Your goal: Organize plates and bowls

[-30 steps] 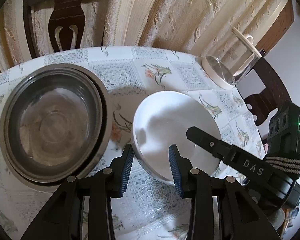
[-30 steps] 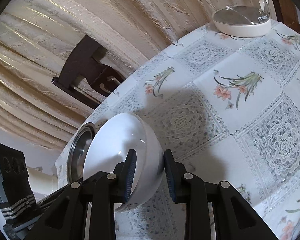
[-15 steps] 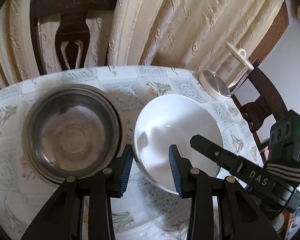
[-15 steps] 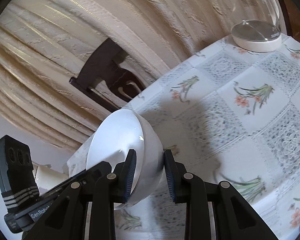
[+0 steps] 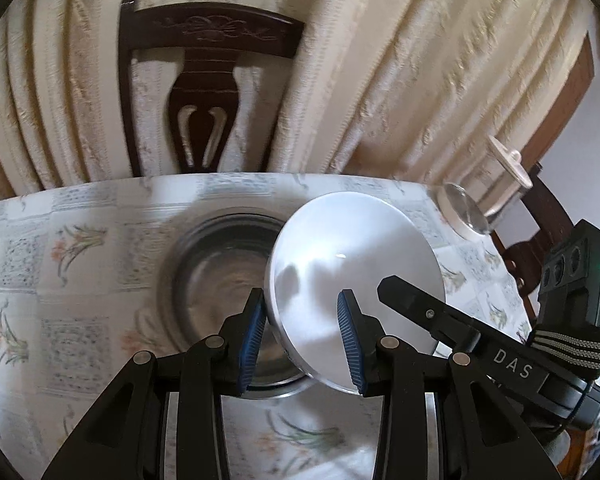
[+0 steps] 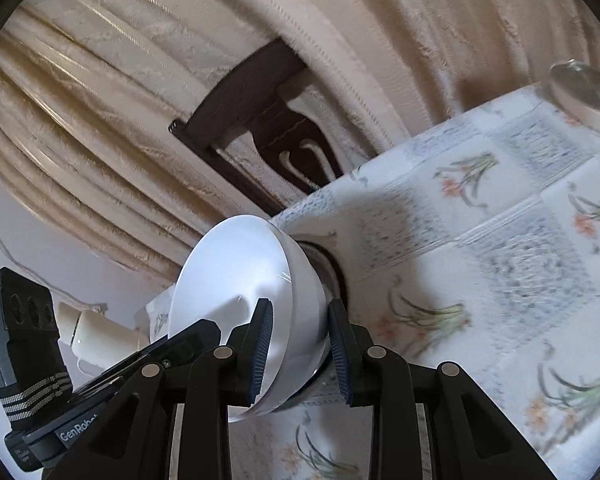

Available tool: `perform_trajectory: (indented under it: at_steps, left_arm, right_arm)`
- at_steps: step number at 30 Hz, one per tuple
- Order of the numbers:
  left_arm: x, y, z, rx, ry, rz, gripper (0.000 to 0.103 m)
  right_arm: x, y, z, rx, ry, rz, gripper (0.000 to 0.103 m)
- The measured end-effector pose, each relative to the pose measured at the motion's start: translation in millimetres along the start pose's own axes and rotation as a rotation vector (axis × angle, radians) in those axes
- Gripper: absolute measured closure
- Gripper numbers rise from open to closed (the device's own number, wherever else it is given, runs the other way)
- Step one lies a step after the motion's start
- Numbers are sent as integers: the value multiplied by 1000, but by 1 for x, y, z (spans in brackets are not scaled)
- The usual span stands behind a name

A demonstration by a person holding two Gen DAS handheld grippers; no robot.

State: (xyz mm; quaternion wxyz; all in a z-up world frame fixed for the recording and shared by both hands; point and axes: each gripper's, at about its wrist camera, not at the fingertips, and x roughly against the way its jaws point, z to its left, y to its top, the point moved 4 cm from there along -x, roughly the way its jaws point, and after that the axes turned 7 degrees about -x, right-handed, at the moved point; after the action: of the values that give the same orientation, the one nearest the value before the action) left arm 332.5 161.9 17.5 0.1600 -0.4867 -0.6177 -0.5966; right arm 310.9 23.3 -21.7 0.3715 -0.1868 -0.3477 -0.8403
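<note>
Two grippers share one white bowl (image 5: 352, 280). In the left wrist view, my left gripper (image 5: 302, 334) is clamped over the bowl's near rim, one pad inside, one outside, so the bowl hangs tilted just above and right of the steel bowl (image 5: 220, 276) ahead of my fingers; I judge it is meant to nest there. In the right wrist view, my right gripper (image 6: 300, 350) pinches the opposite wall (image 6: 304, 300) the same way, steadying the bowl off the tablecloth (image 6: 500, 240).
</note>
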Motion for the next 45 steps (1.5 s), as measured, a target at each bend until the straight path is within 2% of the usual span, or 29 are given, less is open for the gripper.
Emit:
perform_trajectory:
  at_steps: [9,23,27,29,32,36,41,45]
  left_arm:
    - [-17,-11,37,47,23,27,65]
    - [-40,-20,56,79,27,60,65]
    - [-42,-21,58,94,28,66,65]
    - [-41,-20,59,96,24,66,65]
    - [-39,-19,60,105,32,55,61]
    - [-33,-16,58,103,25,37,60]
    - [-25,-14,54,78,38,22,58]
    - [-20,-13,55,51,80,4,52]
  right_arm:
    - [-46,-1,2,79,-85,50,72]
    - [-61,-4,8,160,-149,21,72]
    - [-58,-2,10,159,-143,-4,66]
    - [-52,-1,10,153,-134,-33,57]
    - [-38,3,13,149,-102,-83,55]
    - [-26,5,11,130,-106,-130,54]
    - [-16,4,-11,49,-102,-156,49]
    - [-13,5,-29,-20,-97,-156,44]
